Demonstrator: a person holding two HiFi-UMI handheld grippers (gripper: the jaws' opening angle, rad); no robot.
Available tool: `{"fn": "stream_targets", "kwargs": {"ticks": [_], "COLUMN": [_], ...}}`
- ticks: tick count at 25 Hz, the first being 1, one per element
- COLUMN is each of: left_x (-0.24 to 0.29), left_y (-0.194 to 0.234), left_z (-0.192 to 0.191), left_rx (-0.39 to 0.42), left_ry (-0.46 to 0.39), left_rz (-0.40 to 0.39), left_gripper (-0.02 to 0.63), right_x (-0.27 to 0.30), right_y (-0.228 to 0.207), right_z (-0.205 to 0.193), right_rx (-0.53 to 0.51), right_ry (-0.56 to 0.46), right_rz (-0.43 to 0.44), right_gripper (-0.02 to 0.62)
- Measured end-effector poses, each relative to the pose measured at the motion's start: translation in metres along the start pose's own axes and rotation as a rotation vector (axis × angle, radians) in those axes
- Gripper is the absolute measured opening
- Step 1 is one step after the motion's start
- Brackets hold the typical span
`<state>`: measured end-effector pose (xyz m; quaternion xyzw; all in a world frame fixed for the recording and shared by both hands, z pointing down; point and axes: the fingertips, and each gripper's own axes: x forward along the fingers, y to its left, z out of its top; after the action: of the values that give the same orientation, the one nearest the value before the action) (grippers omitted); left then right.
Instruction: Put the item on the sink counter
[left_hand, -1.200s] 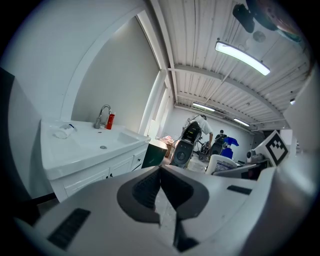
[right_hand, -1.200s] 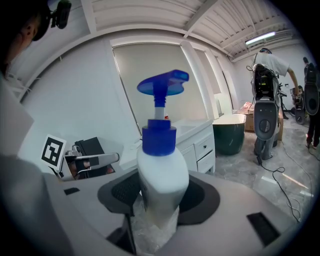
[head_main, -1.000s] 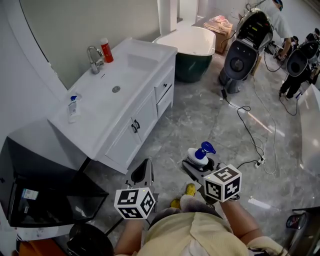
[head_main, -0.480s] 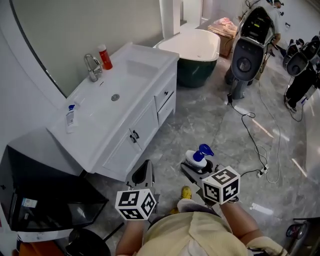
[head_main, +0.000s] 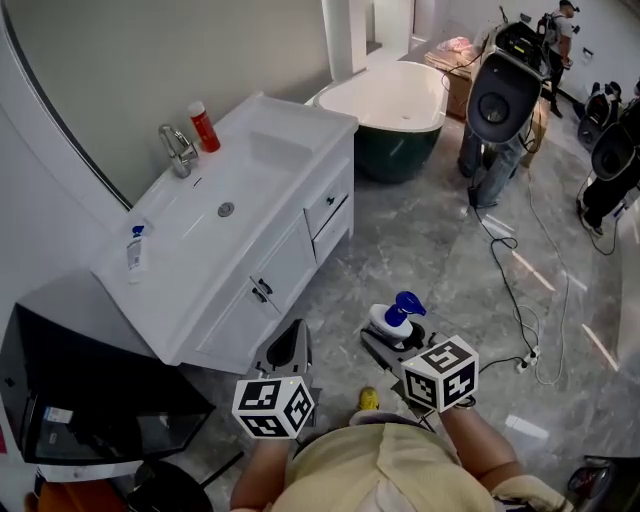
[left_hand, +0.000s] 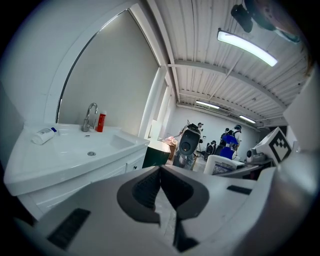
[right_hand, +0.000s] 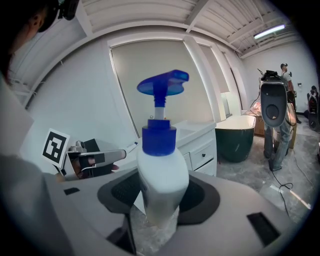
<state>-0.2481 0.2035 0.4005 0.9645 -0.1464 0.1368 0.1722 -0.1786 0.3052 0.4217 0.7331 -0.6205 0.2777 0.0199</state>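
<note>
Pump bottle (right_hand: 159, 165) upright in right claw (right_hand: 159, 197)

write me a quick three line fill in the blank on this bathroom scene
The right tool is shut on a white pump bottle whose pump head is ____.
The left tool holds ____, its jaws together.
On the sink counter, the small bottle beside the faucet is ____ in colour.
Missing words: blue; nothing; red.
</note>
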Motion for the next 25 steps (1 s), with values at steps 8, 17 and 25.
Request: {"fn": "stream_targets", "kwargs": {"ticks": [8,17,25], "left_x": [0.032,0.045,0.06], "left_y": [-0.016,-0.02,-0.013], "left_z": [0.002,0.003,0.008], "left_rx": [-0.004,-0.005,0.005], "left_ry": [-0.006,0.005,0.017], "left_rz": [0.017,0.052,0.072], "left_gripper": [0.038,0.038,0.038], "right_x": [0.003,0.01,0.027], "right_y": [-0.034,-0.049,-0.054], "right_z": [0.007,0.014,0.021], "right_rx": [-0.014,-0.026,-0.056], "right_ry": [0.02,0.033,0.049], "right_rz": [0.02,0.064,0.086], "right_gripper": [0.221,0.221,0.221]}}
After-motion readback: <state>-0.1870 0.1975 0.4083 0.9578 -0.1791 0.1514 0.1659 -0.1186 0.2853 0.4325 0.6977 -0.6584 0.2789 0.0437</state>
